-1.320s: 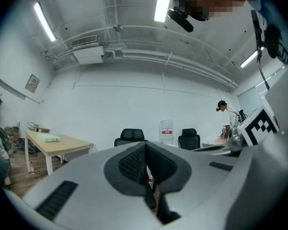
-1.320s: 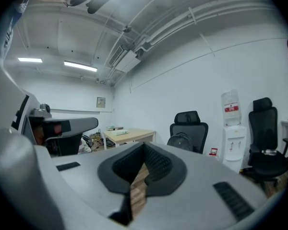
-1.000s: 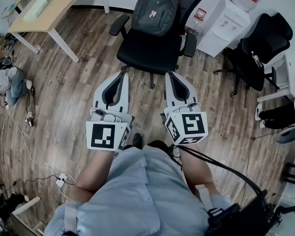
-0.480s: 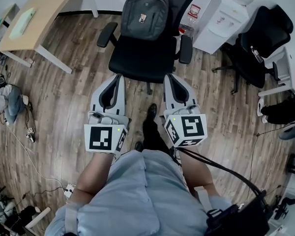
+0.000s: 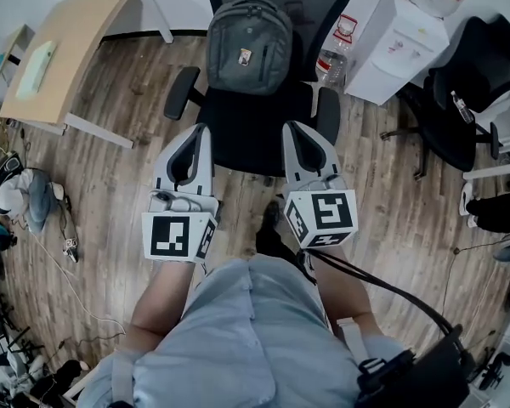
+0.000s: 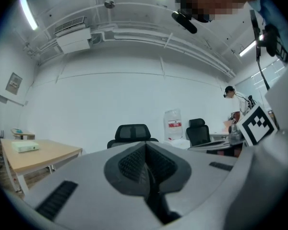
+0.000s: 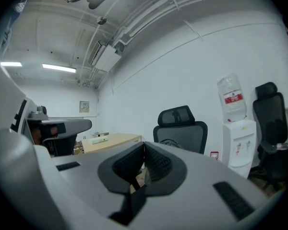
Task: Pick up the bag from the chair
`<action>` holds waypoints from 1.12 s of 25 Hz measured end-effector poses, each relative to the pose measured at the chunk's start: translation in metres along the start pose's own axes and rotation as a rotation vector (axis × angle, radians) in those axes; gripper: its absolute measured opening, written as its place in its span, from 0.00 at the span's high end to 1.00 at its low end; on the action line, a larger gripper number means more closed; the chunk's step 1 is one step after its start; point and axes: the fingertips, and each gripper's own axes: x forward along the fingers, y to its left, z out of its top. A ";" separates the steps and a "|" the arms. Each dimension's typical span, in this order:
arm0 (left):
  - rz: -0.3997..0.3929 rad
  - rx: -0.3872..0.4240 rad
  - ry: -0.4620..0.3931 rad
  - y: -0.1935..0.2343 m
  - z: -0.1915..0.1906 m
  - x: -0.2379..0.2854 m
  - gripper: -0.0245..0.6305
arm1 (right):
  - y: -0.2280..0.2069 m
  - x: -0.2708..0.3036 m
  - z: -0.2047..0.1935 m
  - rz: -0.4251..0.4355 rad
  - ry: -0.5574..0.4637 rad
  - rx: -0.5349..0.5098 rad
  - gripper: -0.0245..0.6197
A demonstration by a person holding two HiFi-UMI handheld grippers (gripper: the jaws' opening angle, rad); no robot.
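Note:
A grey backpack point(image 5: 249, 45) stands upright on the seat of a black office chair point(image 5: 253, 134), leaning on its mesh backrest. My left gripper point(image 5: 199, 129) is shut and empty, with its tip at the front left of the seat, short of the bag. My right gripper point(image 5: 290, 127) is also shut and empty, its tip at the seat's front right. In the left gripper view the closed left gripper point(image 6: 146, 143) points level at the chair's headrest point(image 6: 133, 131). In the right gripper view the closed right gripper point(image 7: 144, 145) hides most of the chair point(image 7: 182, 126).
A wooden desk point(image 5: 72, 36) stands at the back left. A white water dispenser point(image 5: 405, 36) is right of the chair, and a second black chair point(image 5: 476, 75) stands further right. Cables and gear point(image 5: 25, 202) lie on the wooden floor at left.
Both grippers have moved forward together, from the floor in front of the chair to its seat's front edge. The chair and bag now look nearer. The jaws stayed shut.

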 end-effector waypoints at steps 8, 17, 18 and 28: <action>0.001 0.028 -0.032 0.007 0.014 0.054 0.96 | -0.039 0.043 0.022 -0.003 -0.026 -0.006 0.96; 0.013 0.000 -0.015 0.031 0.003 0.084 0.96 | -0.054 0.079 0.028 -0.016 -0.012 -0.024 0.96; 0.014 -0.004 -0.015 0.034 0.001 0.088 0.96 | -0.055 0.084 0.028 -0.018 -0.010 -0.027 0.96; -0.027 -0.037 0.018 0.092 -0.031 0.162 0.96 | -0.075 0.166 0.023 -0.080 0.022 -0.027 0.96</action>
